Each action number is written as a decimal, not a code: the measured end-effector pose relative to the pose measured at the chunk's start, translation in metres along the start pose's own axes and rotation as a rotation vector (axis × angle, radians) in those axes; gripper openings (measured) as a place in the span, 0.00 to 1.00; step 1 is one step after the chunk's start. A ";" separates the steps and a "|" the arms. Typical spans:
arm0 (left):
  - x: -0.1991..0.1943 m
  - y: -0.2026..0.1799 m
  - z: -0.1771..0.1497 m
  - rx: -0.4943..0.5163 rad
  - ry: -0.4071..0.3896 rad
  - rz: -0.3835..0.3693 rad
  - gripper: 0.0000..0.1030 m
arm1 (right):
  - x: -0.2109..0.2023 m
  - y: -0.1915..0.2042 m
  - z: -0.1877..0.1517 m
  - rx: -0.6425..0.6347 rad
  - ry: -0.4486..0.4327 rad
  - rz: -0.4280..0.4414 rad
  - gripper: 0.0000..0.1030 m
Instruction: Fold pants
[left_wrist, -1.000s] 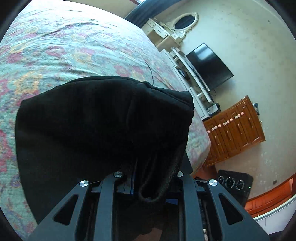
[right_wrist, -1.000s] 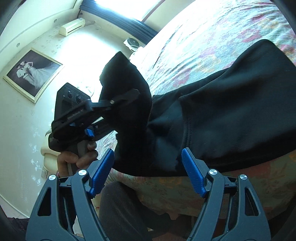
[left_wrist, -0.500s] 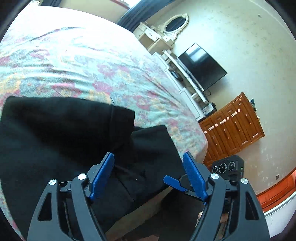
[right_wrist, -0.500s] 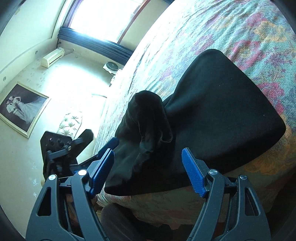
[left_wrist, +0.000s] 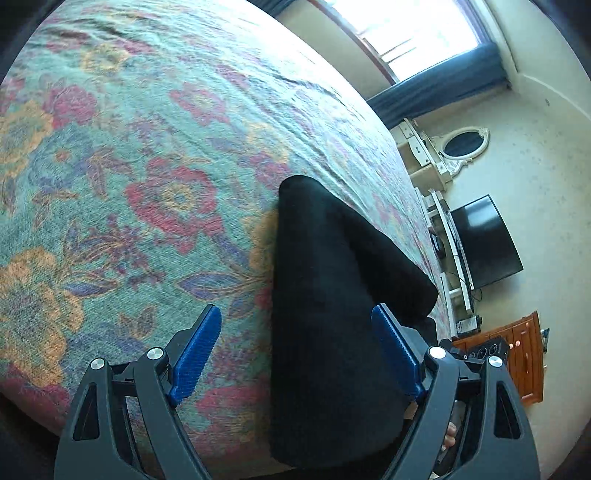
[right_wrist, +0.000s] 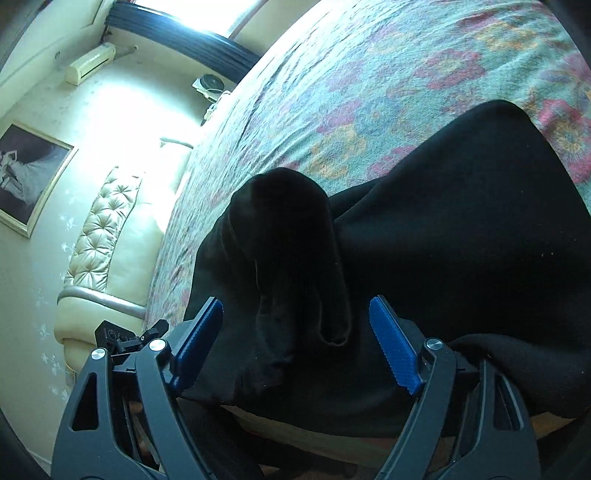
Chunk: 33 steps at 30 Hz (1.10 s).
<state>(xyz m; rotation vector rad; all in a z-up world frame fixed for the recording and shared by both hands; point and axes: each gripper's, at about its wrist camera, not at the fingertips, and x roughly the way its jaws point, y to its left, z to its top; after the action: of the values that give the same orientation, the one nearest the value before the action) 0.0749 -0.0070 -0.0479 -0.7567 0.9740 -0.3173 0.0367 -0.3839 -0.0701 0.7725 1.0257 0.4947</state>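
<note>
The black pants (left_wrist: 325, 317) lie in a folded bundle near the edge of the flowered bed (left_wrist: 122, 177). My left gripper (left_wrist: 297, 354) is open and empty, just above the bundle's left side. In the right wrist view the pants (right_wrist: 443, 240) fill the lower middle, with a bunched hump of cloth (right_wrist: 284, 236) standing up in front. My right gripper (right_wrist: 295, 347) is open and empty, with its blue pads on either side of that hump and not closed on it. The left gripper (right_wrist: 129, 336) shows at the lower left of that view.
The bed cover stretches far back toward a window (left_wrist: 417, 40). A black TV (left_wrist: 484, 243) and a wooden cabinet (left_wrist: 517, 354) stand to the right of the bed. A cream tufted headboard (right_wrist: 103, 229) and a framed picture (right_wrist: 26, 177) are at the left.
My left gripper let go of the pants and opened, then swung left over the bundle. The raised cloth dropped onto the bed. My right gripper stayed open and moved in close.
</note>
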 end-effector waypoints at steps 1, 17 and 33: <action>0.001 0.003 0.001 -0.011 0.002 -0.001 0.80 | -0.004 0.006 0.000 -0.015 0.007 -0.008 0.80; 0.027 -0.010 -0.016 -0.019 0.082 -0.024 0.80 | -0.077 -0.030 -0.003 0.225 -0.177 0.168 0.84; 0.026 0.001 -0.019 -0.036 0.083 -0.046 0.84 | 0.036 0.025 0.016 -0.121 0.194 -0.056 0.30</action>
<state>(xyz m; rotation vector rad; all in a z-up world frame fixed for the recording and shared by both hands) 0.0735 -0.0289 -0.0714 -0.8044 1.0437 -0.3748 0.0666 -0.3483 -0.0670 0.5950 1.1828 0.5858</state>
